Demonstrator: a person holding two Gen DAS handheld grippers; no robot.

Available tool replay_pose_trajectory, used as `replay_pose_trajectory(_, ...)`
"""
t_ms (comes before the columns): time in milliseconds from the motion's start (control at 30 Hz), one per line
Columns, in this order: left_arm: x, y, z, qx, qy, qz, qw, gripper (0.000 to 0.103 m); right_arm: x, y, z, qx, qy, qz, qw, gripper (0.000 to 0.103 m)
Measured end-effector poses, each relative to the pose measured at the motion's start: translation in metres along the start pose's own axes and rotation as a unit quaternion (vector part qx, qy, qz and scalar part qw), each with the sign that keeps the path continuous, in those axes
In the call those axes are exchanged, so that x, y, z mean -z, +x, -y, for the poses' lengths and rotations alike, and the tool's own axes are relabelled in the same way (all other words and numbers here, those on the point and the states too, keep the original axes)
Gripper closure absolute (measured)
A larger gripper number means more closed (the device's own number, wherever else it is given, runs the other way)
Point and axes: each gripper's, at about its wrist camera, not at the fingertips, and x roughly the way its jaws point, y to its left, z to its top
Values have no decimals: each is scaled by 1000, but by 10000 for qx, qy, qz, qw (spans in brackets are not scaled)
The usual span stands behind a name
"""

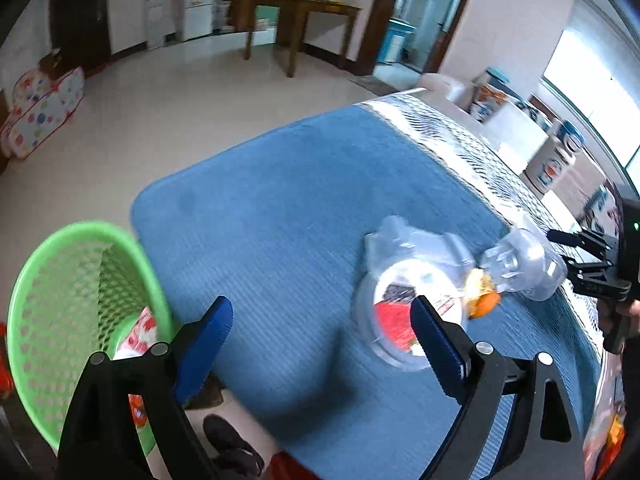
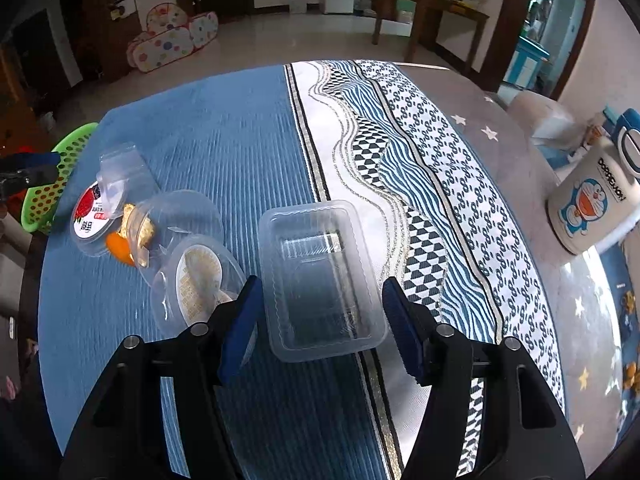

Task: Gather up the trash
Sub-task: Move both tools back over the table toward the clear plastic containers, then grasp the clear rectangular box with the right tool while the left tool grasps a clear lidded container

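Note:
A clear rectangular plastic tray (image 2: 320,280) lies flat on the blue tablecloth (image 2: 200,140) between the fingers of my right gripper (image 2: 322,328). The jaws are open and flank the tray's sides without visibly pressing on it. To its left lie a round lid with a tan label (image 2: 200,280), a clear cup with gold foil (image 2: 172,220), orange peel (image 2: 120,248) and a red-labelled round container (image 2: 90,216). My left gripper (image 1: 320,344) is wide open and empty, over the cloth's near edge, with the red-labelled container (image 1: 400,316) just beyond its right finger. The green basket (image 1: 80,304) stands at the left and holds a red-and-white wrapper (image 1: 140,332).
A Doraemon canister (image 2: 592,208) stands at the table's right side. A person's dark shoe (image 1: 228,444) shows on the floor below the table edge. A polka-dot play tent (image 1: 40,112) and a wooden table (image 1: 304,12) stand farther off across the tiled floor.

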Motion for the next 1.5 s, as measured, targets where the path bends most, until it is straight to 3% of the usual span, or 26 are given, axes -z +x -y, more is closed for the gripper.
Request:
replay_pose_trajectory(133,-8,6,18,170,293,-38,9994,11,0,-2,-2,-117,-84,11,9999,39)
replay_pose_trajectory(233,-13,14,34,381,567,-130,9976,8,1,1,0,-106,-97,3,9999,31)
replay_pose_trajectory(500,-17,34,61,545,1078,-296,9922,7,4,9,2,-131,-113,5,9999,35)
replay_pose_trajectory(1100,-25,68,74,479,1154,-399,9914,7,16,-9,9,-229,225,257,9992,37)
replay_pose_trajectory(1200,-25,67,74,503,1136,-314,9918,11,17,-14,11,-272,367,282,9986,38)
replay_pose_trajectory(1233,-25,66,75,493,1153,-301,9917,20,18,-16,12,-273,427,293,9983,38)
replay_pose_trajectory(1333,-26,66,75,429,1154,-302,9919,28,19,-22,13,-313,579,319,9973,38)
replay_pose_trajectory(1500,-27,61,72,358,1078,-156,9934,29,19,-35,9,-272,728,426,9961,39)
